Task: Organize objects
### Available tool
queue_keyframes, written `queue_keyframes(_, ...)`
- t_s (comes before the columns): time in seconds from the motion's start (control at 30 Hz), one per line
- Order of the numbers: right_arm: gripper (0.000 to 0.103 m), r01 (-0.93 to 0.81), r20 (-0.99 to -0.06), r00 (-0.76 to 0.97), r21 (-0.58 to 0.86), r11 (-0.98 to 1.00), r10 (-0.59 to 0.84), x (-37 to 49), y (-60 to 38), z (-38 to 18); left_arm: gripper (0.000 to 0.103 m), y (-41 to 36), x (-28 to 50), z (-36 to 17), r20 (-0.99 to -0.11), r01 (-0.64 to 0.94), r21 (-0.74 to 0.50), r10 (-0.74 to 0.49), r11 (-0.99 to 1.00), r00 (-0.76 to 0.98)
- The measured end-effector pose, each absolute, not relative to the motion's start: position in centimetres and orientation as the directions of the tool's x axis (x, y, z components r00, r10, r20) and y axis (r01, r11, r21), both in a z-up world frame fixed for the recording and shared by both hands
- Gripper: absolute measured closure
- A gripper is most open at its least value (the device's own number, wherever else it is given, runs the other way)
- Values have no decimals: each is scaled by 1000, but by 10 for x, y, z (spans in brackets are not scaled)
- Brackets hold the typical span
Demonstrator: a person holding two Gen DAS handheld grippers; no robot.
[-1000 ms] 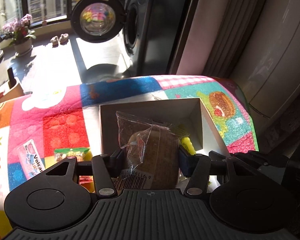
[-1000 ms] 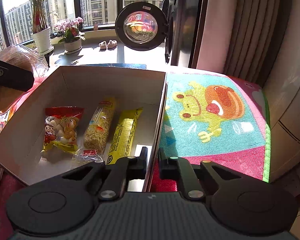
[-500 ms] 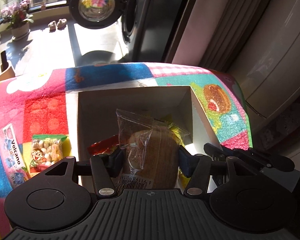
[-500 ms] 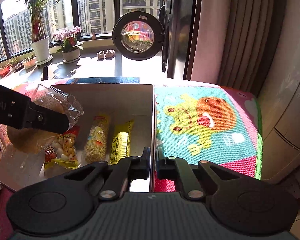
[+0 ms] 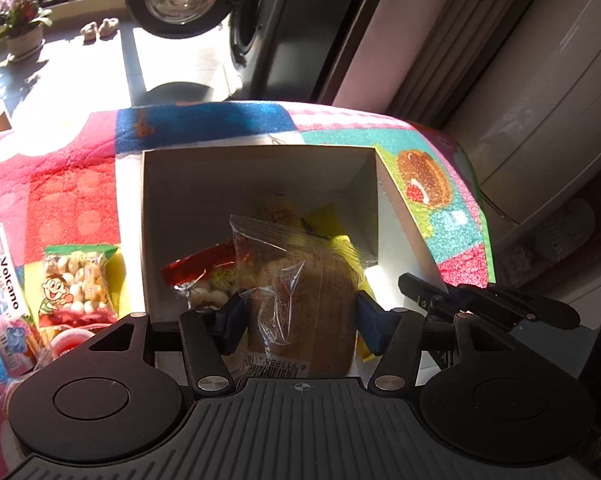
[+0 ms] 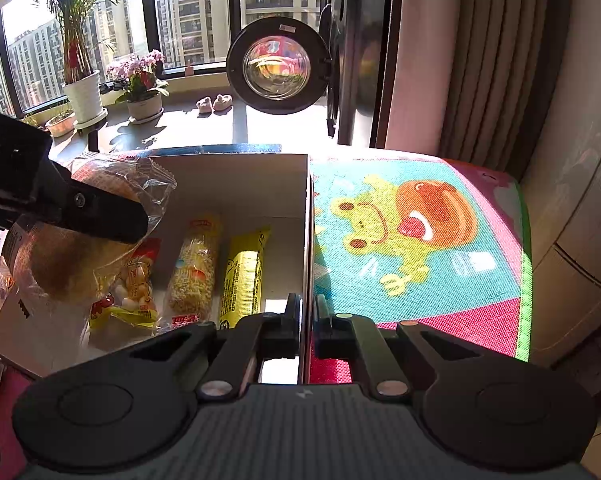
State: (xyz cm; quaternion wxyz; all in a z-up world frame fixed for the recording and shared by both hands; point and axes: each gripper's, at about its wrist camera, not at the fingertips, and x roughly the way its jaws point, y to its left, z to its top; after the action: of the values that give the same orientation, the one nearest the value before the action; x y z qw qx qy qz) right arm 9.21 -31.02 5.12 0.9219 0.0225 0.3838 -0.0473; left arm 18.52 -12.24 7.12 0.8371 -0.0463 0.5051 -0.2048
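— While the white box sits on the play mat, is it steadied?
— Yes, right tool is clenched on its wall.
— Left tool, grasping the bagged bread above the box, should lower beside the snacks before letting go.

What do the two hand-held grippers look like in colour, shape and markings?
Both are matte black. The left gripper and right gripper each have a ribbed grey body, two round black discs, angular link arms with silver pivot pins, and a small white centre mark. The left's pads are dark blue.
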Motion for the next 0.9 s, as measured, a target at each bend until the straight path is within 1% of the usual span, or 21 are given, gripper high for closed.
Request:
queue_keyframes(0.03,97,104,-711,700,7,995,-68,92,-310,50,42,-119,185,68,-823,282,-304,-400,910,402)
queue_keyframes(0.1,97,105,-713,699,10,994,-66,91,-310,49,42,-102,187,63,-776,204,-440,-485,874,404)
queue_keyframes(0.13,97,105,-712,699,11,994,-66,91,-310,49,42,-95,189,62,-758,168,-489,-512,856,404)
queue_keyframes(0.17,97,106,-712,699,11,994,-66,92,-310,49,42,-93,189,62,-755,157,-498,-515,853,406)
queue_keyframes(0.27,97,106,-712,699,11,994,-67,92,-309,49,43,-93,184,71,-754,198,-437,-477,878,451)
queue_keyframes(0.37,97,106,-713,698,11,994,-67,91,-310,48,43,-80,178,81,-726,210,-454,-495,866,478)
queue_keyframes(0.43,97,108,-713,698,16,994,-64,91,-310,49,43,-67,173,90,-708,218,-442,-488,870,511)
queue_keyframes(0.53,97,105,-714,698,18,994,-61,90,-311,48,43,-37,165,106,-689,208,-382,-427,900,586)
queue_keyframes(0.6,97,102,-714,698,17,995,-59,90,-311,48,43,-12,160,115,-684,172,-313,-347,934,642)
queue_keyframes(0.67,97,101,-714,698,17,995,-59,90,-311,48,43,13,157,120,-695,117,-246,-259,962,670)
queue_keyframes(0.73,97,102,-713,698,15,995,-61,90,-311,48,43,39,154,119,-719,49,-213,-191,976,668)
queue_keyframes(0.83,97,103,-713,698,11,995,-64,90,-310,48,43,69,144,111,-753,-16,-194,-138,981,644)
queue_keyframes(0.9,97,105,-713,698,12,994,-65,90,-310,48,43,77,134,105,-772,-16,-207,-153,978,617)
